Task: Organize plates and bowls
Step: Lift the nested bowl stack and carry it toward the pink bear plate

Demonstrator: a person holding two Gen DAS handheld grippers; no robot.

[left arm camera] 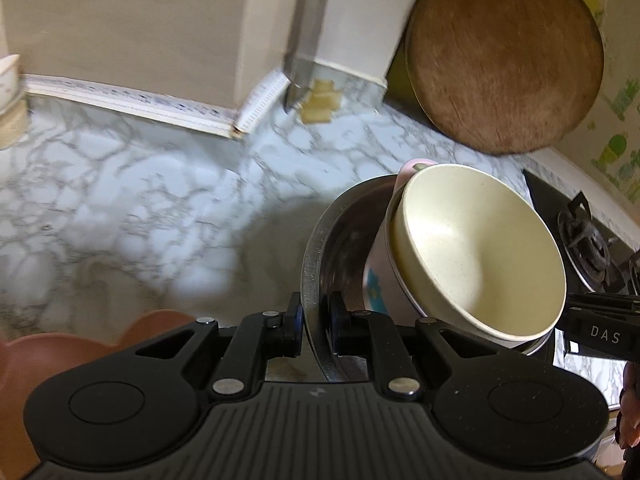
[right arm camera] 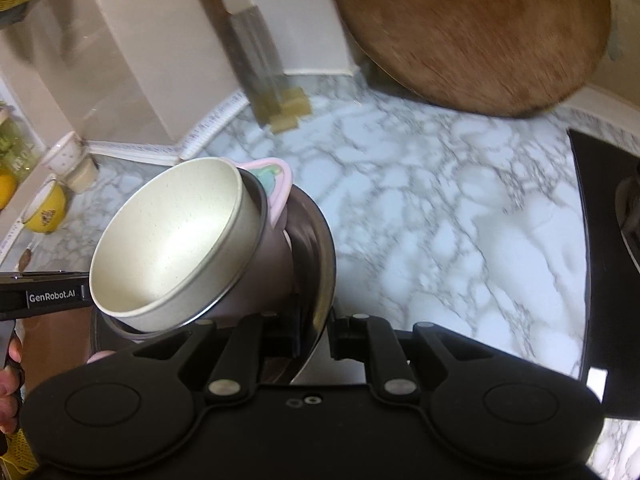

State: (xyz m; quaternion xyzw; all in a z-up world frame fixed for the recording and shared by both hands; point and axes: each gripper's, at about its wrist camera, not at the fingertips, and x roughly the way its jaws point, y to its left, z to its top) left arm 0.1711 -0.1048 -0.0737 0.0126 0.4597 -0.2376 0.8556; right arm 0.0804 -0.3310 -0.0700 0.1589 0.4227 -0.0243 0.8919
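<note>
Above the marble countertop [left arm camera: 152, 184], you hold one steel bowl [left arm camera: 316, 248] by its rim from two sides. Your left gripper [left arm camera: 316, 320] is clenched on the near edge of that rim, one finger inside and one outside; your right gripper [right arm camera: 316, 332] is clenched on the opposite edge in the same way. Nested in the steel bowl are three smaller vessels, all tilted: one cream bowl [left arm camera: 480, 256] on top, one metal-rimmed bowl with a blue flower print [left arm camera: 376, 284] beneath it, and one pink dish [right arm camera: 276, 184] showing behind them. Against the back wall lean one round wooden board [left arm camera: 508, 56] and one cleaver [left arm camera: 304, 40]. At the far left of the counter stand one white patterned cup [right arm camera: 64, 156] and one yellow mug [right arm camera: 46, 208]. One gas burner [left arm camera: 588, 240] lies at the right. One reddish-brown object [left arm camera: 40, 356] shows beside your left gripper, too blurred to tell what it is.
</note>
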